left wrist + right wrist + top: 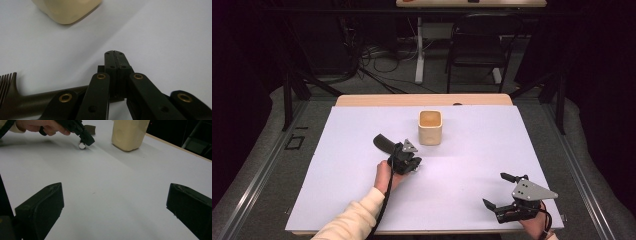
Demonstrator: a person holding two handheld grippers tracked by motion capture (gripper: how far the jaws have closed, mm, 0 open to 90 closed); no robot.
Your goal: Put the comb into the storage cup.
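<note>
A cream square cup [430, 127] stands upright at the middle of the white table top [472, 150]. Just in front of it and to its left, my left gripper [416, 163] is shut on the handle of a dark utensil [383, 142], whose head lies toward the back left. In the left gripper view the jaws [115, 53] meet over the brown handle [47, 100], tines showing at the frame's left edge, the cup [67, 10] ahead. My right gripper [497, 190] rests near the front right corner, open and holding nothing. Its view shows the wide-set jaws [115, 190], the cup [128, 133] and the left gripper [86, 138] over a small shiny tip.
The wooden table edge [422, 100] runs along the back, with a small dark spot [457, 104] on it. Behind it stand a black chair [477, 45] and a white desk leg [419, 55], with cables on the floor. Dark curtains close both sides.
</note>
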